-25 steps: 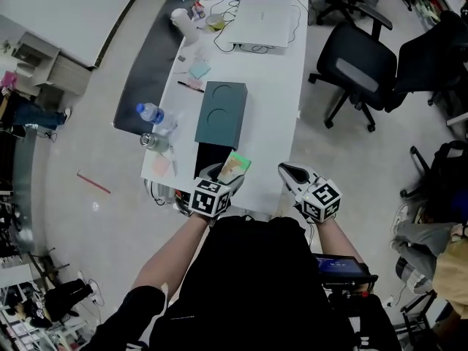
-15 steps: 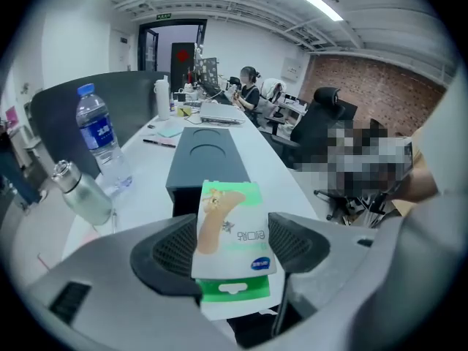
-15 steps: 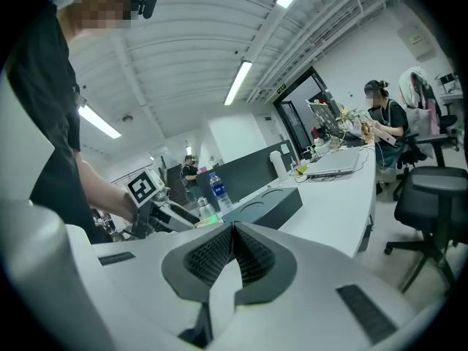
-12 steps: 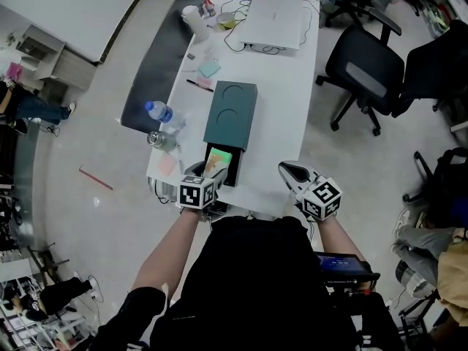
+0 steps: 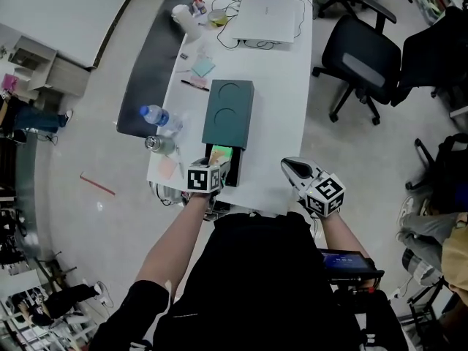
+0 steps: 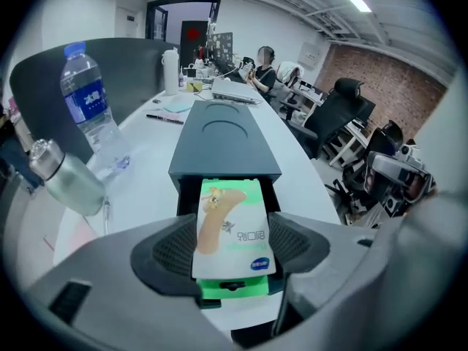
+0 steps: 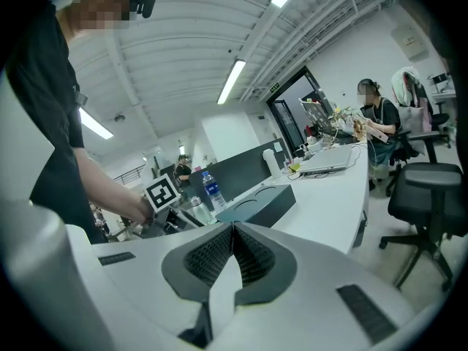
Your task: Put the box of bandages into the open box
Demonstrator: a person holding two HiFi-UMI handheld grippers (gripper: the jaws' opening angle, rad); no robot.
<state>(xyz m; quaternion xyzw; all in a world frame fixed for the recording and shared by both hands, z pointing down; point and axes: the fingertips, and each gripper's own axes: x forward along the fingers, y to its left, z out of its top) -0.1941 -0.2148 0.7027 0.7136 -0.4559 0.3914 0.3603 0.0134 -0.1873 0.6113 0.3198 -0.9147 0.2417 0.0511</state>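
My left gripper (image 6: 234, 253) is clamped on the box of bandages (image 6: 230, 214), holding its far end right at the dark mouth of the open box (image 6: 225, 141) on the table (image 5: 281, 108). My right gripper (image 7: 232, 234) hangs pinched together on nothing, near the table's edge.

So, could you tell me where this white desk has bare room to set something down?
Bare: the white desk strip right of the dark teal box, between silver laptop and near edge. Crowded: left of it, by the clear plastic bottle and metal flask.
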